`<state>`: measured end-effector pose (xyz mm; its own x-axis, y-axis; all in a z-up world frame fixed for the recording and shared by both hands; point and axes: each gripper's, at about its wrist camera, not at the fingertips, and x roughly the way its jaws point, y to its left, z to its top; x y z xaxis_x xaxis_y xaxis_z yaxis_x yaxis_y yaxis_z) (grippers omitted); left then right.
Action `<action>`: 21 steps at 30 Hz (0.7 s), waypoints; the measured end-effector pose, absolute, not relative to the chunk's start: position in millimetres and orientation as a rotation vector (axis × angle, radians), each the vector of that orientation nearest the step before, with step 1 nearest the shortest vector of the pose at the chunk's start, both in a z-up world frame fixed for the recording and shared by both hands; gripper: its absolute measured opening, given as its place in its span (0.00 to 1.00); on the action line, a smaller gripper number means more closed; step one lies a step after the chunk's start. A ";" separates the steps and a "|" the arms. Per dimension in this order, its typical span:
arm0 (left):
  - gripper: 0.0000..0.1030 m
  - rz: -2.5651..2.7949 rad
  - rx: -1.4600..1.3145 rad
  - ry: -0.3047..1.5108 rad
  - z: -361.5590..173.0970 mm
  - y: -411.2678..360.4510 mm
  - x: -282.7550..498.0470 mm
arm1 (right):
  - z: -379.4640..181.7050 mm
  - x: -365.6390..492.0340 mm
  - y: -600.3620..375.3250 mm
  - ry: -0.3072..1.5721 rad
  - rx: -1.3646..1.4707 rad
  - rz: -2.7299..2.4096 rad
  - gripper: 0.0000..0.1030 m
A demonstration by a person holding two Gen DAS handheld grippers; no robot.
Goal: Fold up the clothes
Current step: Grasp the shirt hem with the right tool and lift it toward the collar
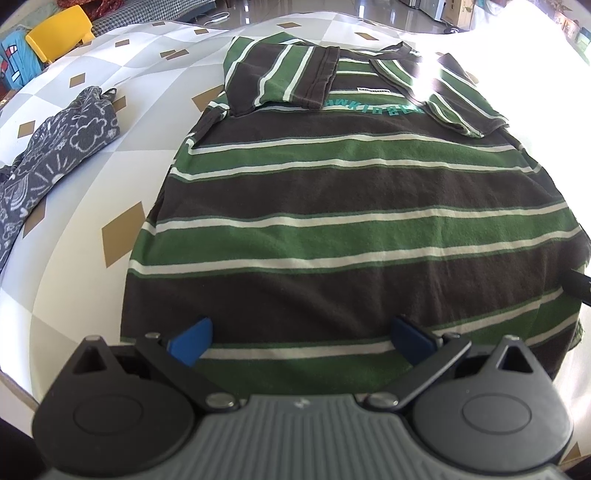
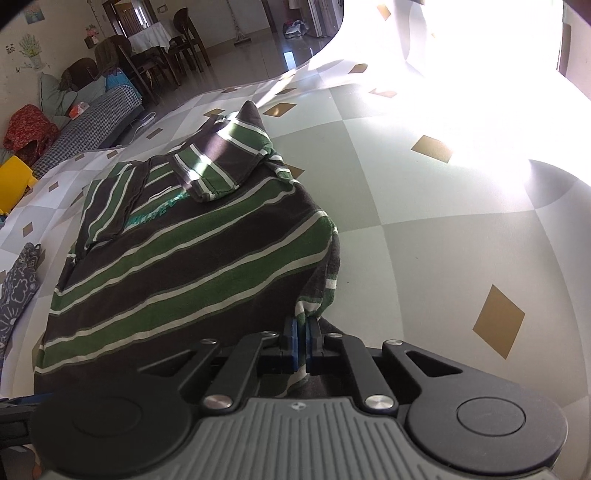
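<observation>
Checked cloth [image 1: 85, 177], grey and white with tan diamonds: covers the whole work surface; sun glare washes out the 1–2 o'clock quarter in both views.

Striped shirt [image 1: 351, 206], brown, green and white: lies flat at centre of the left wrist view, hem toward 6 o'clock, collar toward 12. Both sleeves are already folded inward across the chest, over the teal lettering.

Patterned grey garment [image 1: 55, 147]: bunched at 9 o'clock, apart from the shirt, not in play.

Yellow chair [image 1: 61, 35]: off the cloth at 11 o'clock.

Right gripper [image 2: 302, 338]: blue pads pressed together, pinching the shirt's hem corner; the fabric rises in a small tent at 6 o'clock of its own view.

Left gripper [image 1: 301, 338]: fingers spread wide, poised over the hem at 6 o'clock, clasping nothing.

Step in hand, as judged: secure the second hem corner, then carry the hem toward the collar. To do it well, the left gripper should shift toward 8 o'clock to reach the left corner, take both layers, then lift level with the right so the fold runs square and the sleeves stay tucked.
</observation>
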<state>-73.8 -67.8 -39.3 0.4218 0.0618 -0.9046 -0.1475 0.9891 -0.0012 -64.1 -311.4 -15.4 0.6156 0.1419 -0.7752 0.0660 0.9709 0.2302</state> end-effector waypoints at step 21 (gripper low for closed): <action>1.00 0.196 -0.198 1.133 -38.6 -47.2 -67.4 | 6.8 -75.6 -223.6 0.835 0.050 0.512 0.05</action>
<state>-67.4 -47.2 -38.6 0.4109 0.0546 -0.9101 -0.2544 0.9654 -0.0569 -75.6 -223.6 6.8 0.5571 0.4532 -0.6959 -0.4148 0.8778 0.2396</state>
